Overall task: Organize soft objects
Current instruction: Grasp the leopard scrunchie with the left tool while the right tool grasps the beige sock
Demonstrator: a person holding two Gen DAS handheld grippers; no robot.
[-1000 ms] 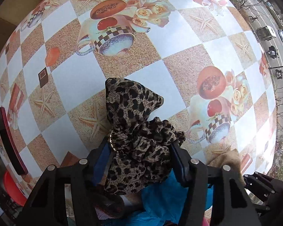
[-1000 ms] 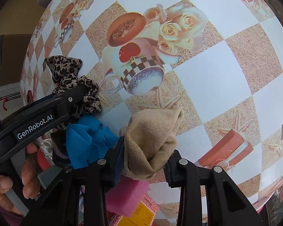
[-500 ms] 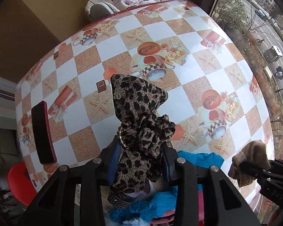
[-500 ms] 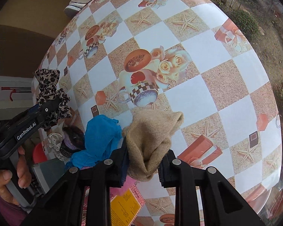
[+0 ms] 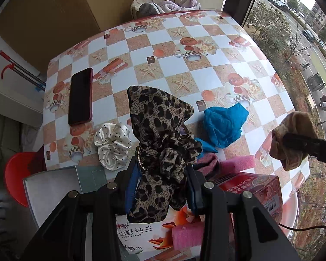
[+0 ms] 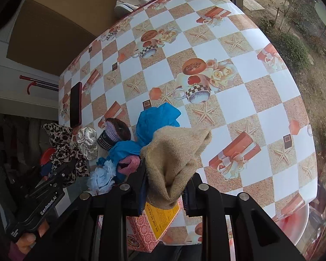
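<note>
Firmly pinched in left claw (image 5: 163,187): leopard scrunchie (image 5: 160,139) (lifted).

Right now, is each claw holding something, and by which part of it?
Left claw: the leopard-print scrunchie, pinched at its gathered lower part. Right claw: the tan knitted cloth, pinched at its bunched lower end.

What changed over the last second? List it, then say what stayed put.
Both grippers rose away from the table, jaws closing further: the left gripper lifted the leopard scrunchie, the right gripper lifted the tan sock. The blue cloth, spotted scrunchie and phone stayed in place.
</note>
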